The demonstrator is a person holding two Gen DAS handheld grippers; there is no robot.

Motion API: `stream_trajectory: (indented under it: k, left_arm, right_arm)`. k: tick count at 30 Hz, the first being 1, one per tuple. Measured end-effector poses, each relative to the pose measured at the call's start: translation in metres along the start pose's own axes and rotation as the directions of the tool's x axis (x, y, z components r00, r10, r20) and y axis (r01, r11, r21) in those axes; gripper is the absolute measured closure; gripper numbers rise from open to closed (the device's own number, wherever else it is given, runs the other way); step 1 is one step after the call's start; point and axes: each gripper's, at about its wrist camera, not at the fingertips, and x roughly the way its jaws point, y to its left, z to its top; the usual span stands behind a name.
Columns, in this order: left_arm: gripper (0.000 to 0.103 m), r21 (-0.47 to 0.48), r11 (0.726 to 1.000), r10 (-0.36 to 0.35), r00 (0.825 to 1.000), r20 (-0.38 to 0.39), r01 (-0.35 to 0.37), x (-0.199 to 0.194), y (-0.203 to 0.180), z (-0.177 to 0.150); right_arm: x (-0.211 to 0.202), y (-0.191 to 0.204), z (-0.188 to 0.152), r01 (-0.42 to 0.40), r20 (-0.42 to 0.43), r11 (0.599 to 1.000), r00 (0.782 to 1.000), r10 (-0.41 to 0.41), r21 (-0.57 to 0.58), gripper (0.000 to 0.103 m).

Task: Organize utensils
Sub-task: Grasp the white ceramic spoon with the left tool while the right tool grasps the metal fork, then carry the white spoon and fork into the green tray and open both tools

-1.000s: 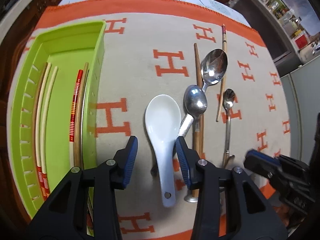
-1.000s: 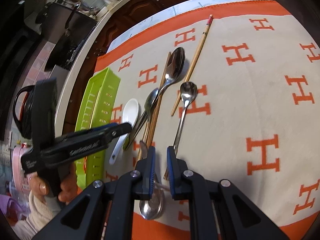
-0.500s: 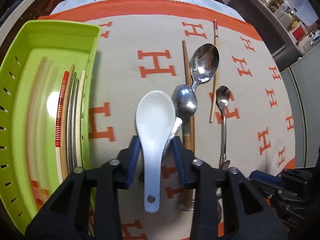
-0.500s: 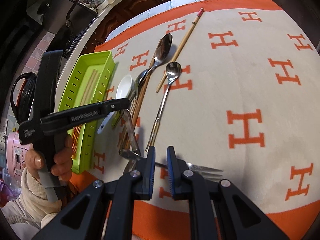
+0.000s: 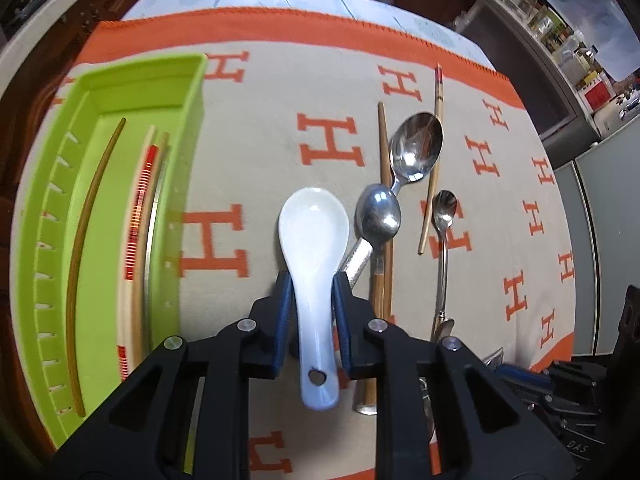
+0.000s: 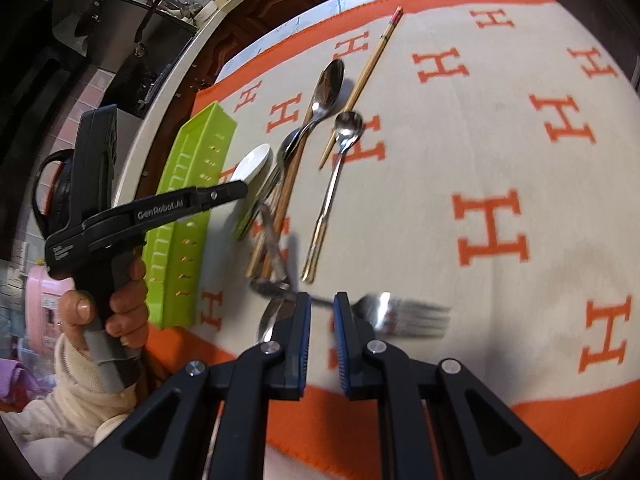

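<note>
My left gripper [image 5: 310,292] is shut on the handle of a white ceramic spoon [image 5: 314,228], held bowl-forward above the cloth. To its left lies a green tray [image 5: 188,128] with several chopsticks [image 5: 138,208] lengthwise inside. My right gripper [image 6: 321,304] is shut on the handle of a metal fork [image 6: 404,314], which lies crosswise with its tines pointing right, blurred. In the right wrist view the left gripper [image 6: 236,192] holds the white spoon [image 6: 252,164] beside the green tray [image 6: 192,160].
On the orange-and-beige cloth lie a large metal spoon [image 5: 416,148], a medium spoon [image 5: 378,216], a small spoon [image 5: 445,206], a pale chopstick [image 5: 434,152] and a brown chopstick [image 5: 384,148]. Another spoon [image 6: 272,316] lies under my right gripper. A hand [image 6: 120,300] grips the left tool.
My left gripper closed on the white spoon and lifted it off the cloth. My right gripper raised the fork from the pile and swung it crosswise.
</note>
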Motion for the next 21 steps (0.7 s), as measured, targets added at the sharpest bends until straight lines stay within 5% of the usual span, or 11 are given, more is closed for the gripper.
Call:
stream_trajectory:
  k: [7,14,21]
  left_arm:
    - [0.09,0.003,1.0,-0.026,0.999,0.034,0.026,-0.018,0.006,-0.009]
    - [0.091,0.021,0.997,-0.073,0.997,-0.007,0.073,-0.013,0.004,-0.029]
    - [0.091,-0.003,0.99,-0.143,0.987,-0.069,0.143,-0.002,0.005,-0.041]
  right_arm:
    - [0.007,-0.014,-0.018,-0.124,-0.044,0.986,0.991,0.129,0.112,0.091]
    - [0.017,-0.052,-0.017,-0.264,0.073,0.892,0.964,0.255,0.366,0.087]
    - [0.026,-0.058,-0.008,-0.211,0.107,0.871,0.977,0.183,0.444,0.085]
